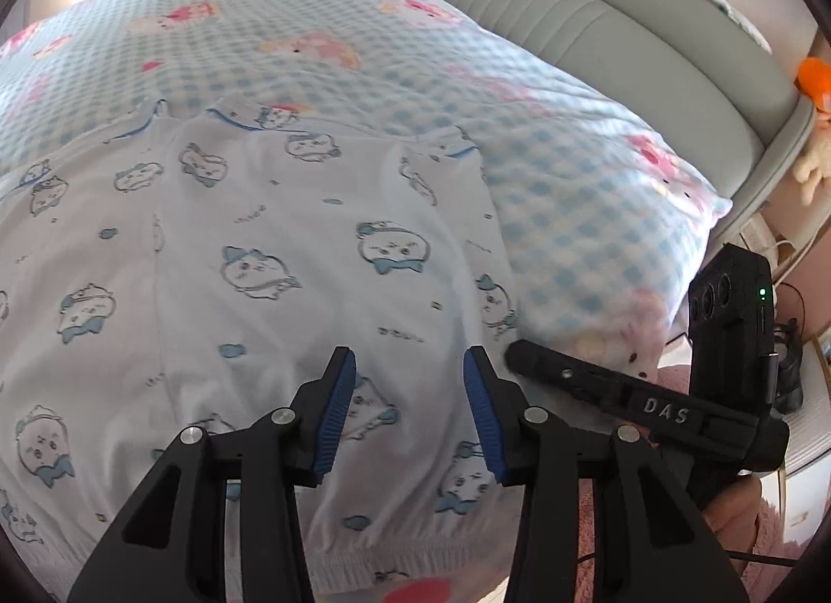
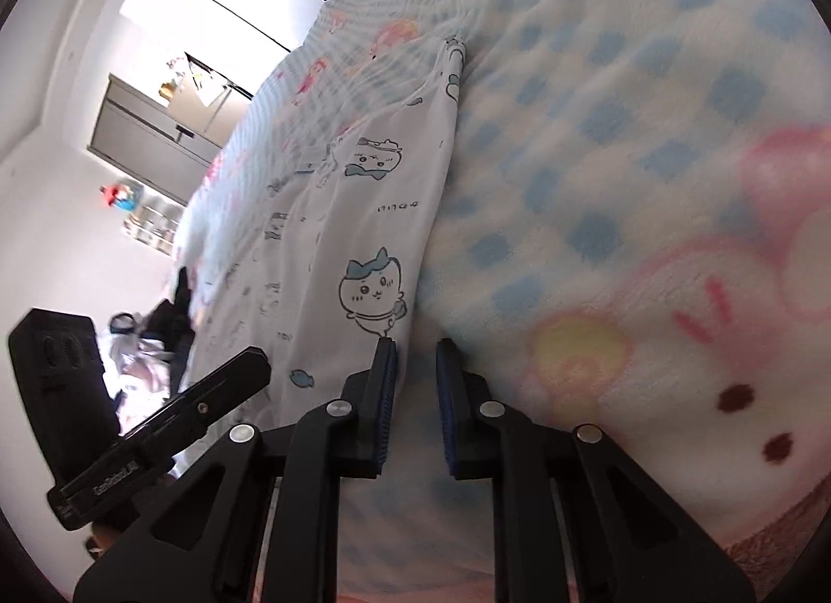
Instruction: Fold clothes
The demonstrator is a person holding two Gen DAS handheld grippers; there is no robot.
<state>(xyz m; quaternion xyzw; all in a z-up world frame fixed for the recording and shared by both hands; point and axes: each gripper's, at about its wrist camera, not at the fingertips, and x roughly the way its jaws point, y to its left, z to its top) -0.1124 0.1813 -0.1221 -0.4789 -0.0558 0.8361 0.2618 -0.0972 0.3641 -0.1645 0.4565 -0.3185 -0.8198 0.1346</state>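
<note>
A: Status?

B: Shirt (image 1: 249, 265) lies flat on the bed, over the checked blanket (image 1: 571, 177). Hem toward me, collar at the far end. My left claw (image 1: 410, 411) hovers over the hem area near the shirt's right edge, jaws roughly half open, nothing between the pads. Cloth is below them, not in them.

A: Right side?

B: Right claw (image 2: 413, 395) sits at the shirt's right side edge. Jaws nearly closed, narrow gap left. I see no cloth between the pads from the right wrist view; the shirt edge runs just beside the left pad (image 2: 387, 385). So holding nothing, as far as I can tell.

A: Risks?

B: Main one: the blanket is soft and fluffy right under that edge. If I close the right claw where it is, I'd judge I pinch blanket along with shirt, or blanket only. Then lifting drags the blanket and skews the whole layout.

A: Second?

B: The two claws are close together. The right claw's arm shows just beside my left pad (image 1: 483, 395) in the left view. Swinging either one inward for the fold could knock them.

A: Third?

B: Shirt is thin. Grabbing one layer instead of both would peel front from back and leave a wrinkled fold. Left claw is also inboard of the edge, so a grab there bunches fabric rather than taking a clean corner.
</note>
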